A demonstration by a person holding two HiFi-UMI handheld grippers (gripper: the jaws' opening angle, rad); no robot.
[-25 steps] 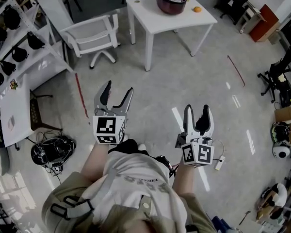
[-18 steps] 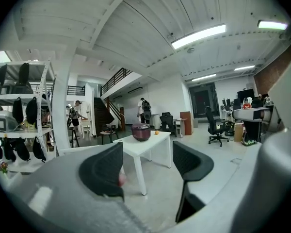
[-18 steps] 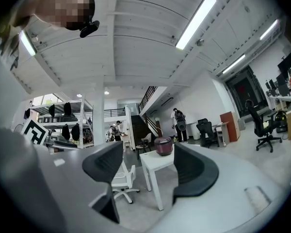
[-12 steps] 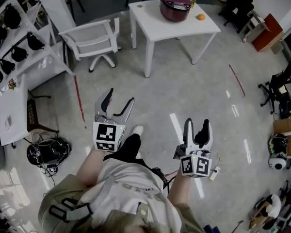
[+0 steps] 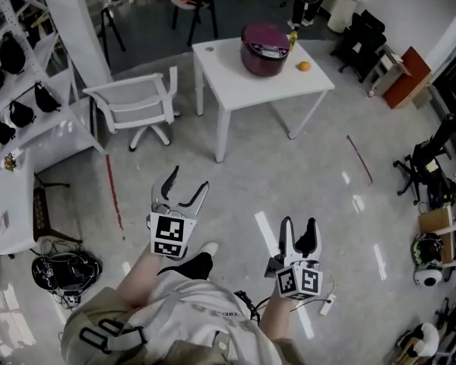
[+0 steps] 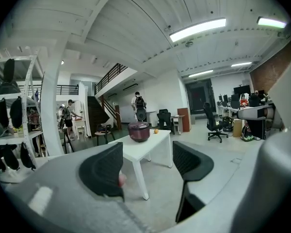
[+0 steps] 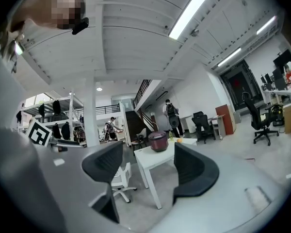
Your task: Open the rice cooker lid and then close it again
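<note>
We stand on the grey floor, well apart from the white table. The dark red rice cooker sits upright on the table's far side, lid down. It is round, so we see no clear long axis. A pale panel on its top lies on the side toward the small orange near it. Our left gripper points toward the table, jaws moderately apart and holding nothing. Our right gripper has just been opening its jaws, which stand about as wide and are likewise empty. Both gripper views show the cooker far off, framed between the jaws.
</note>
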